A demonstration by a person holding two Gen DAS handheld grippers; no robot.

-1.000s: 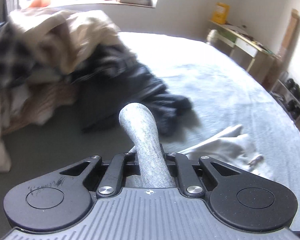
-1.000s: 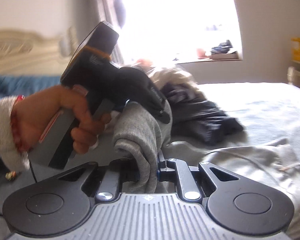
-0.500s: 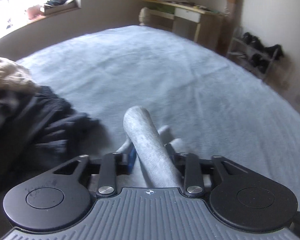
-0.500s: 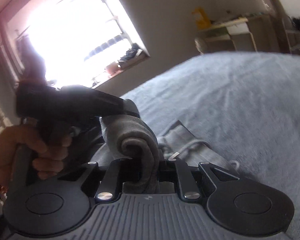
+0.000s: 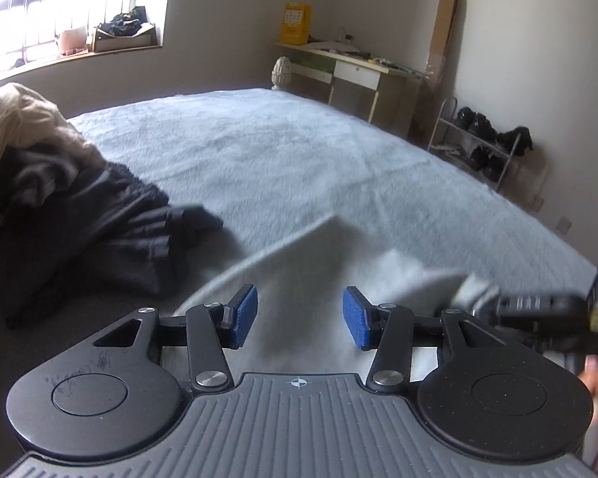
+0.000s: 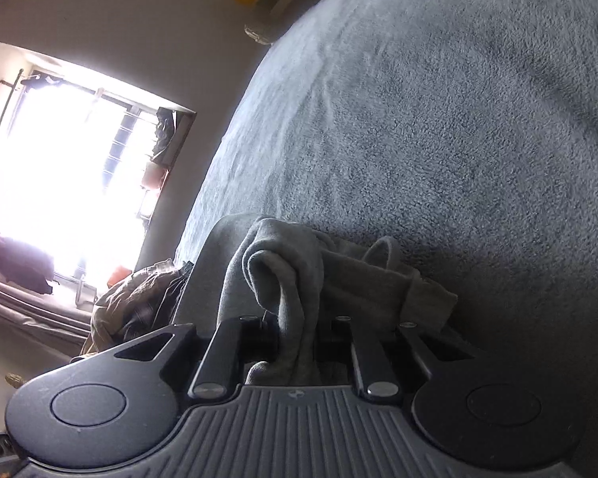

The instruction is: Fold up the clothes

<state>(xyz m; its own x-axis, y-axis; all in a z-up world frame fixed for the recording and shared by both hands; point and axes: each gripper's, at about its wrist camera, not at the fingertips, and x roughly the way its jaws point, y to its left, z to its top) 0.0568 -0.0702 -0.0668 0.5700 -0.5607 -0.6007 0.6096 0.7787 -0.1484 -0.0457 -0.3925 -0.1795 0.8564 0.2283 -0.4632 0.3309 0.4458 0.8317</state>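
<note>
My left tongs (image 5: 300, 318) just opened, nothing gripped, right tongs (image 6: 297, 338) clamped on grey garment (image 6: 287, 275), blue-grey bedspread (image 5: 299, 151), clothes pile (image 5: 59, 199), desk (image 5: 351, 75), shoe rack (image 5: 482, 147)

The wide pale-blue fleecy bed cover (image 5: 299, 151) lies bare ahead and to the right, open for a gripper to pass. On the left a heap of dark and beige crumpled clothes (image 5: 71, 207) blocks the way. The light-grey garment (image 5: 307, 263) spreads just ahead.

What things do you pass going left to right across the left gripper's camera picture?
Beige clothes → dark clothes pile → grey garment → right gripper at the edge, with the shoe rack behind.
</note>
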